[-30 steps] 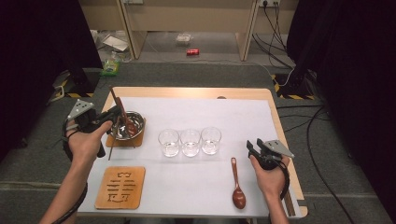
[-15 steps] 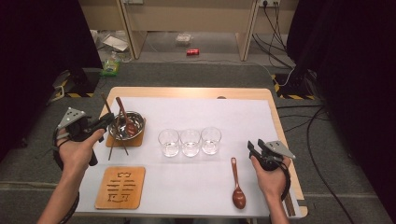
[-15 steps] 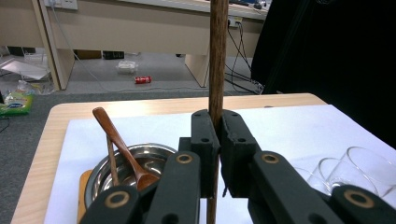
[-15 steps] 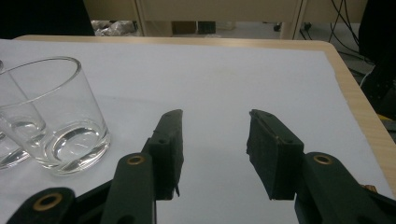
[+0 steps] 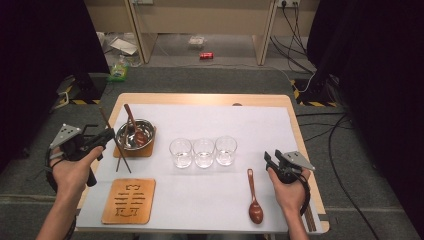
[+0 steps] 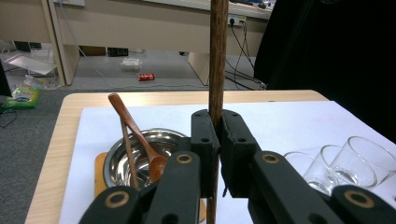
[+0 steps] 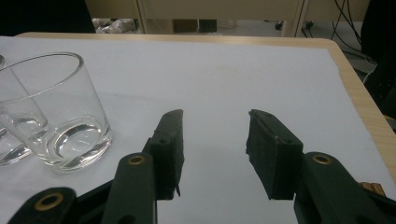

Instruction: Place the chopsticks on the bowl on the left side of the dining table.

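My left gripper [image 5: 106,136] is shut on a brown wooden chopstick [image 5: 114,141] and holds it just left of a steel bowl [image 5: 123,131]. In the left gripper view the chopstick [image 6: 217,56] stands upright, pinched between the jaws of the left gripper [image 6: 218,135]. The bowl [image 6: 113,157] holds a wooden spoon [image 6: 134,129] and a thinner stick [image 6: 127,148] leaning beside it. My right gripper [image 5: 270,158] rests near the table's right edge, open, with nothing between its jaws [image 7: 215,140]. A second wooden spoon [image 5: 254,198] lies on the white sheet just left of that hand.
Three clear glasses [image 5: 180,152] [image 5: 203,152] [image 5: 225,149] stand in a row mid-table; the nearest glass [image 7: 65,116] is left of my right jaws. A carved wooden coaster [image 5: 129,201] lies at the front left. The bowl sits on a wooden mat [image 5: 148,150].
My left hand has drawn back to the left, away from over the bowl, carrying the chopstick with it. The right hand has stayed where it was.
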`<state>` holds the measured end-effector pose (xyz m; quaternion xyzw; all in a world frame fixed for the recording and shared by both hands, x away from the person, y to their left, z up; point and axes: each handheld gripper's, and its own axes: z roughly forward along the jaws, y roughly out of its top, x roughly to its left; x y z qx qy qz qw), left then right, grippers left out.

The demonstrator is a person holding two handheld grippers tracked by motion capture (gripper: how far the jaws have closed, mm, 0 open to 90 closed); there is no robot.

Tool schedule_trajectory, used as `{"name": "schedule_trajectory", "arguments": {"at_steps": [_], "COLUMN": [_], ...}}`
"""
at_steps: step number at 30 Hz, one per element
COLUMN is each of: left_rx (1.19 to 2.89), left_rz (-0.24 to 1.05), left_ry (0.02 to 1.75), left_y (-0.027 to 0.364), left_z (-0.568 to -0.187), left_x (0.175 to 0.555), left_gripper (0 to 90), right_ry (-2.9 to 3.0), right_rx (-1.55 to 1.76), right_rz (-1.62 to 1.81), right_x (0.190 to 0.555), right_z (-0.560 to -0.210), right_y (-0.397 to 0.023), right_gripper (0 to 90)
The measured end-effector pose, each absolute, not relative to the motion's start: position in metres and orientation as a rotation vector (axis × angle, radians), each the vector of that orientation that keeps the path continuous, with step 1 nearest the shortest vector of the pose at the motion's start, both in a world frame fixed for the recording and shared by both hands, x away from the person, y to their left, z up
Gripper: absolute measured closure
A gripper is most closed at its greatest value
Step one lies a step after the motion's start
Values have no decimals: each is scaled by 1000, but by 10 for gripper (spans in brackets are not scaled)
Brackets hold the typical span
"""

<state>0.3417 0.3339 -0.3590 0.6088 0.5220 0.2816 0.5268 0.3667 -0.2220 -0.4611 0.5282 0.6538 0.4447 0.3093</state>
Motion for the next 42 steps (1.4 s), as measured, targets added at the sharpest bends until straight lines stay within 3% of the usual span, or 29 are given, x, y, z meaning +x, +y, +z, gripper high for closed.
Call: {"name": "schedule_trajectory", "arguments": {"at_steps": [31, 42], "left_rx": [1458, 1475], "left_rz": [699, 700], "left_ry": [1294, 1357], "left_y": [361, 375], "left_z": [-365, -369], "left_x": [311, 348], "left_gripper": [842, 843], "right_ry": [1733, 1724], "right_rx": [1383, 1382], "right_rz": [1175, 1180], "right_x": [366, 366], "right_z": [-460, -459], "right_y": [-220, -221], "right_gripper": [563, 564]}}
